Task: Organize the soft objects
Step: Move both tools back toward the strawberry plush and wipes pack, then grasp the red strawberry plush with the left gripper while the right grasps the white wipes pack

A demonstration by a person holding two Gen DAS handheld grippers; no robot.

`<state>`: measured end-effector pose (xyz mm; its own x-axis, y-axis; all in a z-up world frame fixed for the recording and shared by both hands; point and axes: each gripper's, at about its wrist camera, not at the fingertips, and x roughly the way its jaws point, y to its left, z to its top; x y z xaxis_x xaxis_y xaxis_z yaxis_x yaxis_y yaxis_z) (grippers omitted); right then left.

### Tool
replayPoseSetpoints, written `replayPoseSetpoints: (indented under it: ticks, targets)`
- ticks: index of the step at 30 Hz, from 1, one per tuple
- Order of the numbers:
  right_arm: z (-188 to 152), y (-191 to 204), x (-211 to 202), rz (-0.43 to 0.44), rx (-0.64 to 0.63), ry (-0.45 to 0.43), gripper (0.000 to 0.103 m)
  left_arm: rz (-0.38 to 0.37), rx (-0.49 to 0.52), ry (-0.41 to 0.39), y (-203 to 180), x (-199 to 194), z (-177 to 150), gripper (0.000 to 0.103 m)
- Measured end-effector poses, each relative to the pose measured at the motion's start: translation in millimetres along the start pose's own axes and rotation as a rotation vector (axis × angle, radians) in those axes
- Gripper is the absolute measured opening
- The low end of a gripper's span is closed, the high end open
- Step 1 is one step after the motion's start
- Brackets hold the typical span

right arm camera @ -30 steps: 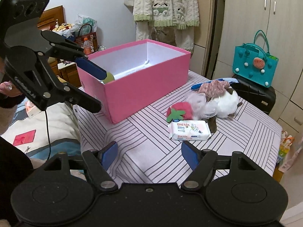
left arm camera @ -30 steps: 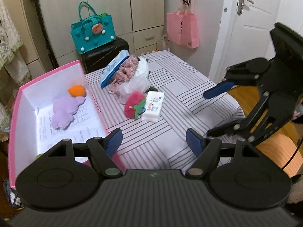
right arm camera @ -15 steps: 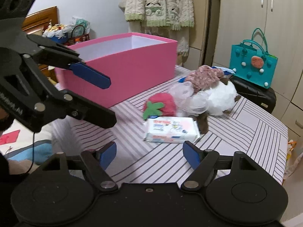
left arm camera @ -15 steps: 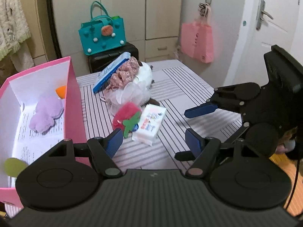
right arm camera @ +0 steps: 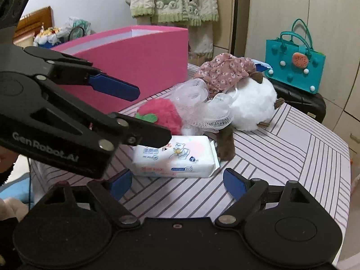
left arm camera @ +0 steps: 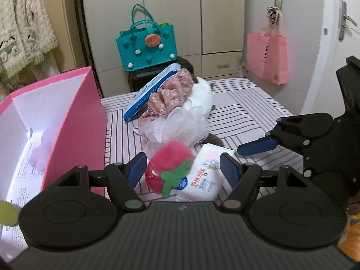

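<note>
1. Table (right arm camera: 292,157), striped cloth, in a bedroom with cupboards behind; bore every loose item.
2. Pink box (left arm camera: 76,121), open-topped, at the table's left side; already held a lilac plush (left arm camera: 42,148) on a printed sheet.
3. Heap behind the near items: white plush (right arm camera: 254,105), floral cloth (right arm camera: 225,72), mesh sponge (right arm camera: 202,103), and a blue-edged book (left arm camera: 148,94) leaning on the heap.
4. Left gripper (left arm camera: 181,169), fingers spread wide, empty, framing the strawberry toy (left arm camera: 168,168) and the wipes pack (left arm camera: 202,175); neither touched, as far as could be seen.
5. Right gripper (right arm camera: 174,182), fingers likewise wide apart and empty, aimed at the wipes pack from the table's near edge.
6. Wipes pack: lay flat, touching the toy. Judged squashy, moderately heavy for its size, with slick film; best pinched across the short width at mid-length, not by the end seam.
7. Strawberry toy: lay just beside the box wall, against the sponge. Judged very light, fluffy, compressible, not fragile; best gripped across the red body, not the green felt leaf (left arm camera: 173,180), likely to fold.
8. Teal bag (left arm camera: 146,45) on a black case and pink bag (left arm camera: 267,56) by the door: background only.
</note>
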<state>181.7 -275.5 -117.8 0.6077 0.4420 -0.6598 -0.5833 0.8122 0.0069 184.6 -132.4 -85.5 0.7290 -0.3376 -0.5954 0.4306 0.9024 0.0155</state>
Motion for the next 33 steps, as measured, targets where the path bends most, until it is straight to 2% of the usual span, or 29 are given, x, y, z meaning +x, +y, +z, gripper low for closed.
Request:
replayPoseSetpoints:
  ticks: [3, 7, 16, 19, 22, 26, 28, 30, 33]
  targets:
    - [4.4, -0.3, 9.8, 0.018, -0.015, 0.015, 0.091, 0.024, -0.029, -0.005, 6.2, 5.9, 0.1, 0.071]
    - [6.0, -2.6, 17.4, 0.039, 0.001, 0.000, 0.093, 0.007, -0.052, 0.009, 9.9, 12.1, 0.7, 0.070]
    - [2.0, 5.8, 11.9, -0.002, 0.093, -0.011, 0.095, 0.041, -0.093, 0.018, 12.6, 26.2, -1.6, 0.063]
    - [-0.6, 7.0, 10.8, -0.009, 0.140, -0.029, 0.096, 0.051, -0.106, 0.039, 15.0, 32.1, -1.7, 0.054]
    - [1.2, 9.8, 14.4, -0.012, 0.147, -0.037, 0.098, 0.053, -0.118, 0.027, 16.7, 30.9, -0.6, 0.043]
    - [6.6, 8.1, 21.6, -0.040, 0.172, -0.041, 0.098, 0.051, -0.107, 0.020, 15.8, 27.9, -3.3, 0.036]
    - [6.8, 7.9, 22.5, -0.053, 0.182, -0.046, 0.095, 0.056, -0.100, 0.017, 14.2, 26.2, -3.5, 0.035]
    - [4.9, 9.0, 20.4, -0.079, 0.182, -0.056, 0.084, 0.056, -0.095, 0.015, 13.1, 24.4, -3.6, 0.034]
    - [1.3, 9.8, 13.1, -0.076, 0.179, -0.055, 0.083, 0.045, -0.089, 0.013, 10.4, 18.9, -4.8, 0.034]
